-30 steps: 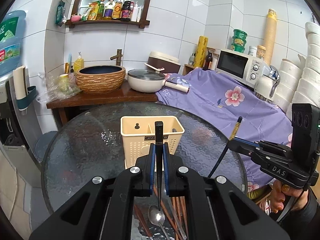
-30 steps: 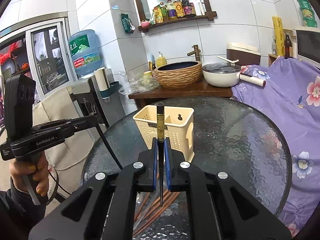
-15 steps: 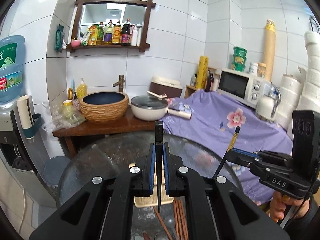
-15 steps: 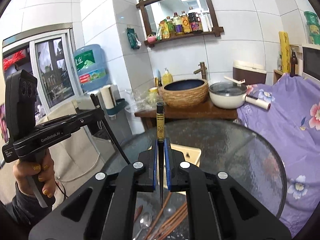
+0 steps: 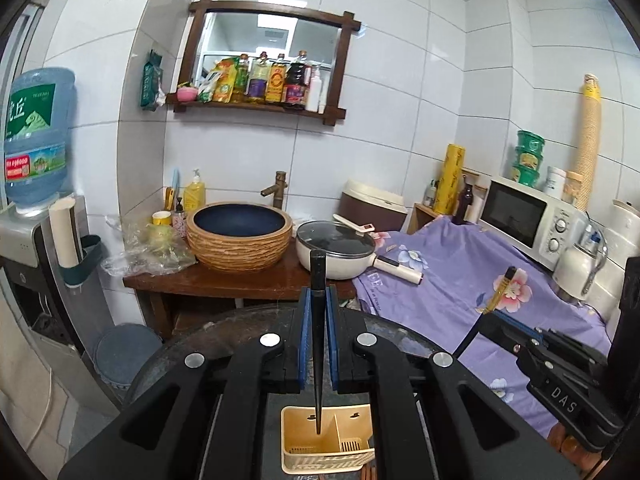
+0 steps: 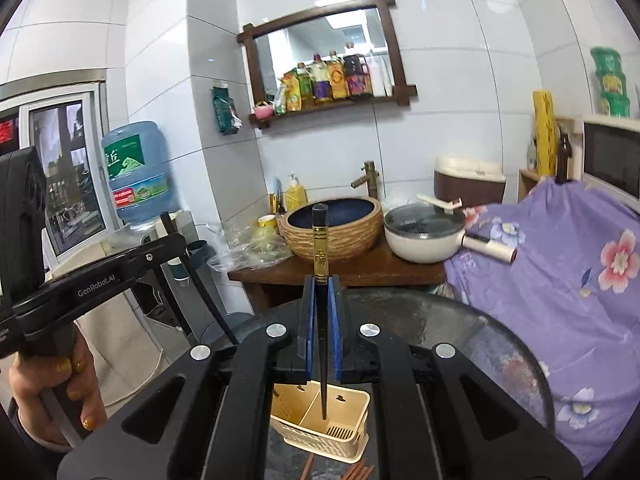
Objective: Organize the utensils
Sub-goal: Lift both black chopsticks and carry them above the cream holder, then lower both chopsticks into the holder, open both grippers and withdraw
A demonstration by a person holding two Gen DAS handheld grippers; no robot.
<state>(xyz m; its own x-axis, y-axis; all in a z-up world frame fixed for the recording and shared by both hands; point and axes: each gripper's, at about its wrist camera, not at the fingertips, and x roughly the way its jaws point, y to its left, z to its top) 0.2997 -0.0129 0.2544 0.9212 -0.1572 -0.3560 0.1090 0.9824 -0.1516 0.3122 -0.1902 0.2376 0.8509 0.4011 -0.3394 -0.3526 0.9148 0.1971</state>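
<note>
My left gripper (image 5: 319, 297) is shut on a plain black chopstick (image 5: 318, 272) that stands nearly upright, its thin tip hanging over the cream utensil basket (image 5: 298, 446) on the glass table (image 5: 224, 340). In the right wrist view my right gripper (image 6: 321, 285) is shut on a black chopstick with gold bands (image 6: 320, 240), tip over the same basket (image 6: 352, 400). Each gripper shows in the other's view: the right gripper (image 5: 490, 320) at the right, the left gripper (image 6: 172, 242) at the left, held by a hand (image 6: 52, 396). Several reddish chopsticks (image 6: 360, 472) lie by the basket.
Behind the table stands a wooden side table (image 5: 240, 280) with a woven basin (image 5: 239, 236) and a lidded pan (image 5: 336, 256). A purple floral cloth (image 5: 460, 280) covers the counter with the microwave (image 5: 524, 216). A water dispenser (image 5: 36, 140) stands at the left.
Both grippers have risen with their chopsticks held. The basket has dropped from in front of the fingers to below them, and the spoon and loose chopsticks have slid out of view.
</note>
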